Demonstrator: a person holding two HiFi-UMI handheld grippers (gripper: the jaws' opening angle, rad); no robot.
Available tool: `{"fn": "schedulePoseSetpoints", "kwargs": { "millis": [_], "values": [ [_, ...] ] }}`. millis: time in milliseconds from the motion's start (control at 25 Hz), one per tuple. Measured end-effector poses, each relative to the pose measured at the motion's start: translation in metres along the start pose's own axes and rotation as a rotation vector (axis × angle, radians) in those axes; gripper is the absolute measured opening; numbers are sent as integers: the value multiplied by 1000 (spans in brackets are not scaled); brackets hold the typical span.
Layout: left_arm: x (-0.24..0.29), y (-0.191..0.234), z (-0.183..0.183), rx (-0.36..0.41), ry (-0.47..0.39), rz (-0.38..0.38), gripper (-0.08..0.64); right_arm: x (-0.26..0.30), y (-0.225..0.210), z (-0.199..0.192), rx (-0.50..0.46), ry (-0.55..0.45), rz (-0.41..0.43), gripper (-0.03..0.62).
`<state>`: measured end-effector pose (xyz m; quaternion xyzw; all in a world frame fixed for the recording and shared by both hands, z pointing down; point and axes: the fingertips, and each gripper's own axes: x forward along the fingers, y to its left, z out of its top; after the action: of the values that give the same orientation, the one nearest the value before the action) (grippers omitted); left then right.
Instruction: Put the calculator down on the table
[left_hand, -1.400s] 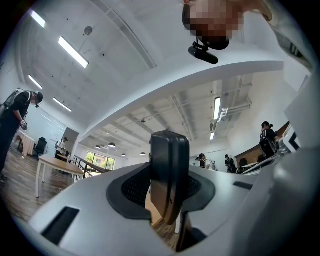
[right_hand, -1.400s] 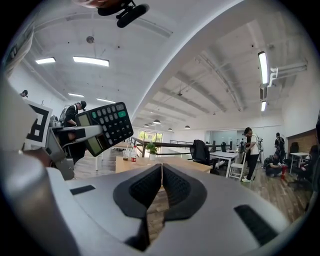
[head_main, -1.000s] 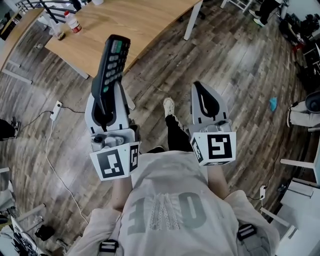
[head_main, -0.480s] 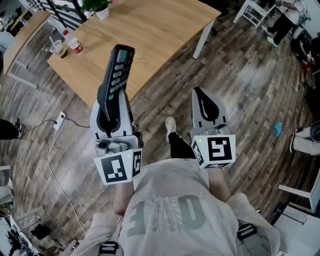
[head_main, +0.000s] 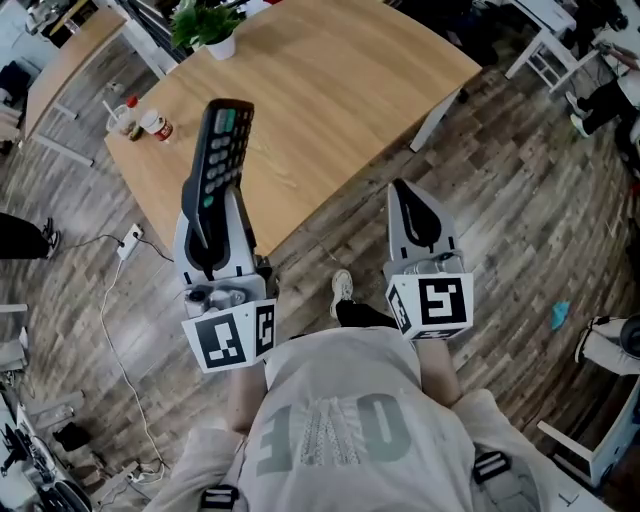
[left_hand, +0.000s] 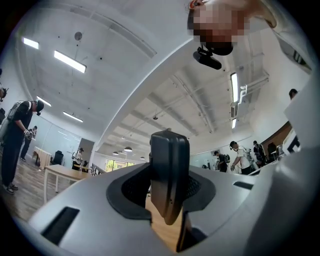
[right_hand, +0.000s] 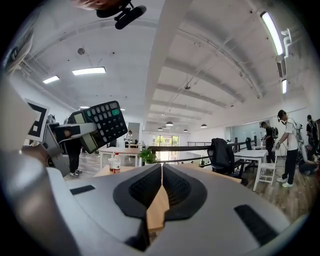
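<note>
The left tool (head_main: 208, 215) clamps a calculator (head_main: 222, 145) above the table (head_main: 340, 90) edge; the right tool (head_main: 404, 195), jaws together, hangs empty over the wooden floor (head_main: 500, 200).

A potted plant (head_main: 205, 25), then a bottle (head_main: 152, 122) (cup (head_main: 120, 118) just beside it).
</note>
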<state>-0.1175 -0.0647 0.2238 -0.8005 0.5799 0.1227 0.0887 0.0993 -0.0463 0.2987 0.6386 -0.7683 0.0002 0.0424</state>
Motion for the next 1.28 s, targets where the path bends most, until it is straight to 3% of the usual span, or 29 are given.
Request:
{"fn": "schedulePoseSetpoints", "kwargs": {
  "millis": [440,800,1280],
  "values": [
    [92,-8,-22,39,27,59,121,76,-66,-13,55,26,40,21],
    [129,-7,-42,39,45,58,121,113,-74,-9,45,1,63,21],
    [209,-9,-71,31,7,40,121,200,-86,16,-7,-47,97,21]
  ]
}}
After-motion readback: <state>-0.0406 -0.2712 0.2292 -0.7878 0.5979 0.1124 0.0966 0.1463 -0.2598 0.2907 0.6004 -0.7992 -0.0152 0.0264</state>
